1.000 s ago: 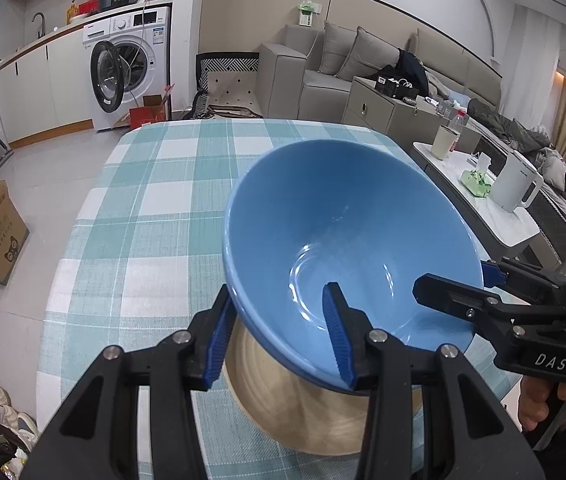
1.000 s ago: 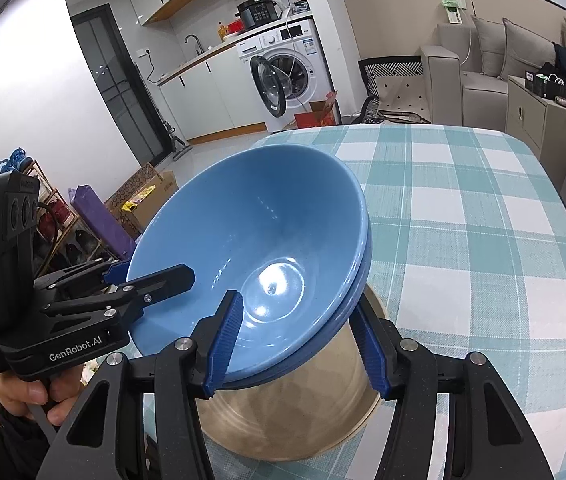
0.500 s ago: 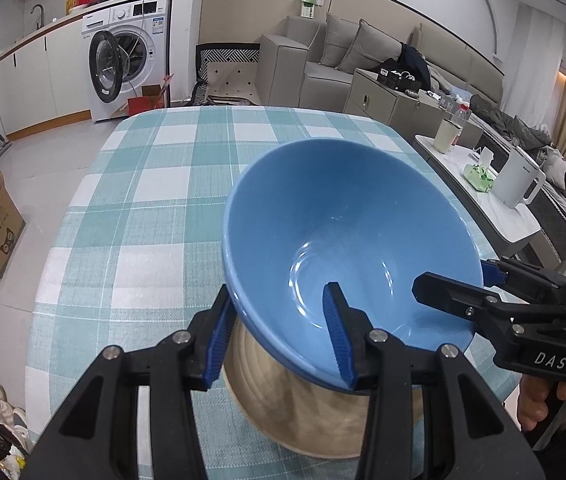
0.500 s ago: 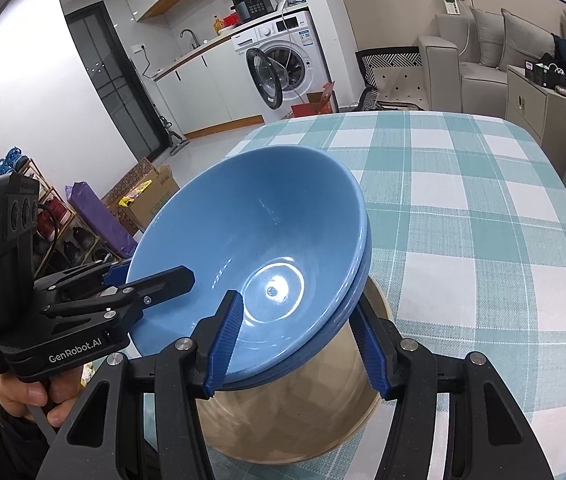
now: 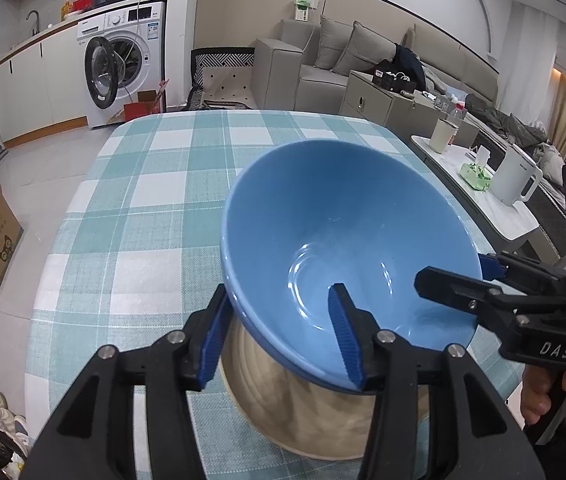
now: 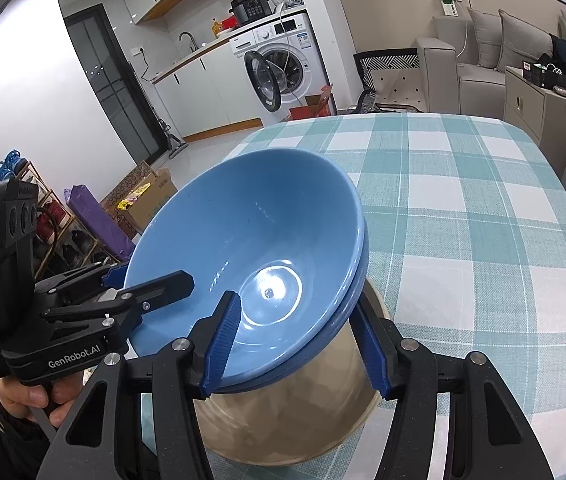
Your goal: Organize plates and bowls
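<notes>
Left gripper (image 6: 151, 284) (body marked "GenRobot.AI") opening, blue bowl (image 5: 347, 256) rim between pads; right gripper (image 5: 453, 276) ("DAS") straddles rim, contact unclear.

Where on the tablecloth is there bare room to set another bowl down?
The checked tablecloth is bare from the blue bowls to its far edge, and down the left side in the left wrist view. In the right wrist view the cloth right of the stack is bare too. It is crowded at the near edge: bowls on a beige plate, both grippers straddling their rims.
</notes>
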`<state>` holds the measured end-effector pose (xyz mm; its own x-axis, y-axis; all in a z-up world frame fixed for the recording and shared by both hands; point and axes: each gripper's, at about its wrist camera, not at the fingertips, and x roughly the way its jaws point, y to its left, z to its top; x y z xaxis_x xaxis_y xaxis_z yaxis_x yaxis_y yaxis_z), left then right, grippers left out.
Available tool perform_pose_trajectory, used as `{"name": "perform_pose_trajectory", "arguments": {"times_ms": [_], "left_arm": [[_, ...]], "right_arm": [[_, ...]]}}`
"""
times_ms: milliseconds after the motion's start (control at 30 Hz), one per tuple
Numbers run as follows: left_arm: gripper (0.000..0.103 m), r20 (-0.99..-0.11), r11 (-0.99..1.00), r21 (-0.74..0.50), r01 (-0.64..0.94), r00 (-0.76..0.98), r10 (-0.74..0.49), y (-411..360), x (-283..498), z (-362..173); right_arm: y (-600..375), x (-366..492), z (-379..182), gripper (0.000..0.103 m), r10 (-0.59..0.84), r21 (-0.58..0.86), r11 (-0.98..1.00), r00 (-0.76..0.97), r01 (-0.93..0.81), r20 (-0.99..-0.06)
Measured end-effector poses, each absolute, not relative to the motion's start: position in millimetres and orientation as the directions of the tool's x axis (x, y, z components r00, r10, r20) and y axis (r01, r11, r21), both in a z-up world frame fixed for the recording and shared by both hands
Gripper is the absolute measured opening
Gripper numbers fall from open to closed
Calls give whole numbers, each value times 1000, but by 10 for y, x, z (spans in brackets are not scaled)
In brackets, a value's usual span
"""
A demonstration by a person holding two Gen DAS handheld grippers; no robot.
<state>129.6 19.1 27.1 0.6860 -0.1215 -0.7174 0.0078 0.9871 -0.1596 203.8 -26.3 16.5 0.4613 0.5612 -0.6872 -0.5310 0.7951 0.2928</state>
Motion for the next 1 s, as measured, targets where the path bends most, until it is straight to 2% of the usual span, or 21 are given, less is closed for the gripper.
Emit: {"name": "perform_pose_trajectory", "arguments": {"times_ms": [33, 167, 233, 333, 400, 433, 700, 1000], "left_arm": [[61, -716, 988, -156, 5, 689, -117, 203, 1287, 279], [68, -699, 987, -163, -7, 707, -110, 301, 1224, 333], [87, -684, 987, -159, -18, 723, -97, 355, 1175, 364], [99, -649, 988, -149, -30, 758, -75, 429, 1061, 421], [103, -629, 990, -140, -30, 774, -66, 460, 1001, 437], [103, -618, 991, -129, -31, 784, -56, 464, 968, 441], [103, -521, 999, -31, -32, 853, 11, 480, 683, 366], [103, -477, 997, -38, -65, 878, 39, 528, 496, 231]], "right_arm": [[-282, 2038, 174, 62, 564, 294, 795, 465, -531, -683], [-386, 2028, 241, 81, 562, 282, 798, 488, -533, -668], [-416, 2008, 267, 89, 559, 268, 797, 494, -542, -666], [-459, 1951, 284, 99, 548, 223, 796, 512, -563, -661], [-496, 1911, 289, 100, 545, 202, 797, 533, -570, -647], [-510, 1892, 290, 102, 547, 197, 796, 542, -572, -638], [-665, 1662, 286, 102, 603, 187, 767, 589, -614, -538], [-762, 1387, 190, 103, 616, 143, 757, 624, -637, -481]]}}
